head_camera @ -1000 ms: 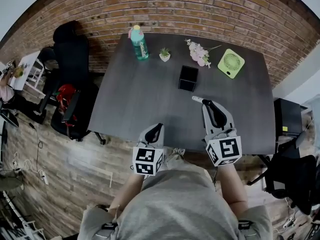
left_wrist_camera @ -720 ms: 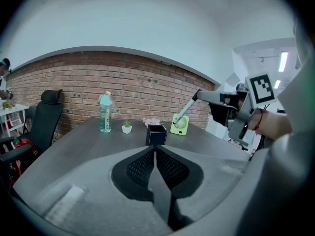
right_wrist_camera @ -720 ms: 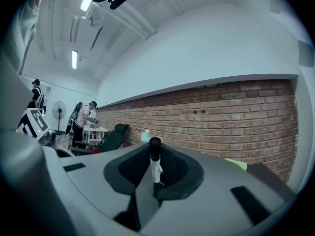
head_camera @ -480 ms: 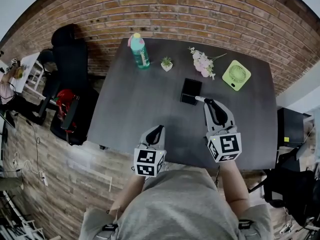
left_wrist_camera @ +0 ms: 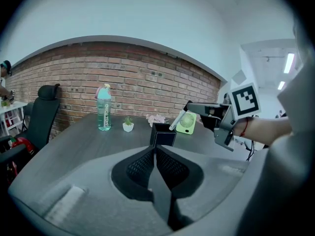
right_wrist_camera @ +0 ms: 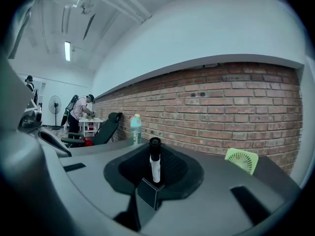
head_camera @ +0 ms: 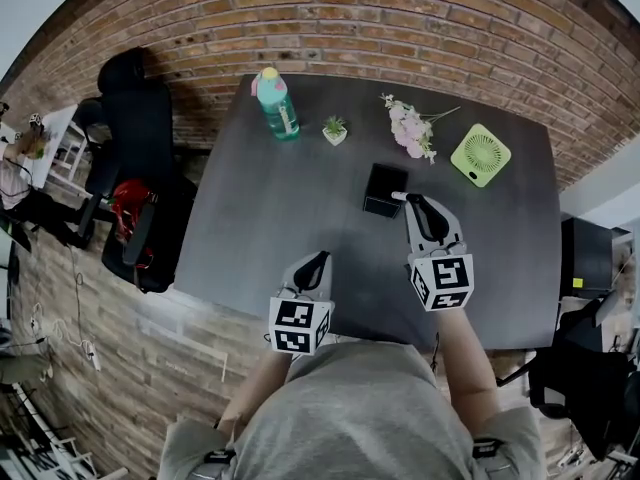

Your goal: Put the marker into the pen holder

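To the left of the pen holder (head_camera: 385,189) and nearer the person, the left gripper (head_camera: 317,261) is held over the table (head_camera: 260,198), its jaws pressed together on nothing. At the pen holder's right rim, the marker (head_camera: 398,197) is clamped, tilted, in the right gripper (head_camera: 413,203). Whether its lower end is already inside cannot be told. The pick-up and carry are judged done. What is left is for the marker to be lowered into the pen holder's opening and released.
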`<state>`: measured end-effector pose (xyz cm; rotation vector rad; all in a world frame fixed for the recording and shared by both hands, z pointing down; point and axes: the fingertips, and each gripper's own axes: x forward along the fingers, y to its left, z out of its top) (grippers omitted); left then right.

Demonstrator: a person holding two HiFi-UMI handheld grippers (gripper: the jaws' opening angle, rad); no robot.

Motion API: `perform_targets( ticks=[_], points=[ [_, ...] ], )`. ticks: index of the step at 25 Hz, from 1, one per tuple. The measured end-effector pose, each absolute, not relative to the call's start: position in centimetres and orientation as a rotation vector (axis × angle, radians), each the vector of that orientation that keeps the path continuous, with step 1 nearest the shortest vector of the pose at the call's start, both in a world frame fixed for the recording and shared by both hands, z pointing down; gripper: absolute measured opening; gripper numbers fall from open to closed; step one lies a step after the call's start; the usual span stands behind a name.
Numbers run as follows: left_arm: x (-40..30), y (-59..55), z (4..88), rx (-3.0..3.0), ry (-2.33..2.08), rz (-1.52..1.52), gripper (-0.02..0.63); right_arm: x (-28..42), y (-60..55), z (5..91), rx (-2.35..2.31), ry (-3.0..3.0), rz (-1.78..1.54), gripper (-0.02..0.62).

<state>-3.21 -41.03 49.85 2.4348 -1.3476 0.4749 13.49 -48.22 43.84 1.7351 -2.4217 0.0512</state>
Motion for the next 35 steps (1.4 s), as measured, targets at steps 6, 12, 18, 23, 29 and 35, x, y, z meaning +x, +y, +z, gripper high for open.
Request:
perform_targets(
  ticks=[6,12,18,23,29,35],
  points=[
    [-3.0,-41.8,50.5,2.427,-1.341,0.491,0.028,13.4,-50.0,46.1,1.708,-2.396,0.085,0.066],
    [-3.0,-42.5,50.7,2.423,-1.331,0.509,0.028,13.0,-51.5,48.8,1.668,-2.362,0.128,0.066],
    [-2.8,-42.9,51.1,2.426,-1.317,0.526,0.027,12.9,-52.6,51.1,1.64,-2.327,0.164,0.066],
    [-2.6,-43.0,51.1,2.44,-1.306,0.542,0.028,12.8,-53.2,52.8,1.62,-2.304,0.191,0.066],
    [-2.6,-42.7,51.3,2.439,-1.298,0.558,0.028,12.9,-53.5,54.3,1.615,-2.277,0.226,0.066],
    [-2.4,-42.9,51.4,2.441,-1.295,0.554,0.028,12.8,-53.7,54.5,1.606,-2.279,0.227,0.066]
  ],
)
